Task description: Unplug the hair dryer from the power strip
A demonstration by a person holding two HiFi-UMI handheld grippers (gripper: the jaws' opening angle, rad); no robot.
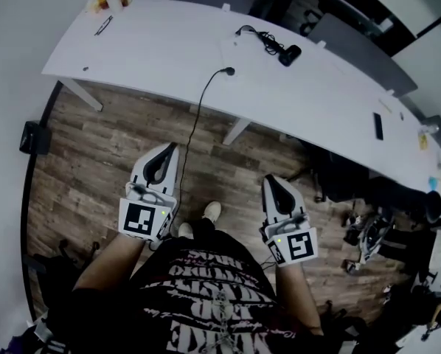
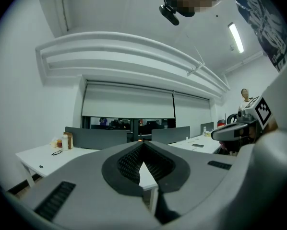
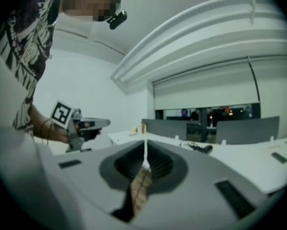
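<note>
While the person is standing on the wood floor (image 1: 95, 153) well back from the white tabletop (image 1: 161, 43), neither gripper is touching anything of the task. At the left, the left gripper (image 1: 169, 152) is pointing toward the tabletop with its jaws closed tip to tip and nothing between them. Just right of it a thin black cable (image 1: 197, 120) is hanging off the near edge and running down to the floor, its round end lying on the tabletop. Further right, toward the far edge, the hair dryer (image 1: 288, 54) is lying on its side with its dark cord (image 1: 261, 39) looping away to the left. The power strip is not showing clearly against the white surface, so where the plug is sitting cannot be told. At the right, the right gripper (image 1: 271, 184) is likewise pointing forward, jaws closed and empty. By its look the hair dryer is a rigid, smooth plastic shell, fairly light and likely to be sliding easily; the cord is limp and is offering no clean pull. The plug is probably sitting tight by friction, so the better hold is across the stiff plug body, pulling straight out — with the other jaws pressing down the power strip, which is likely light enough to be lifting along.
</note>
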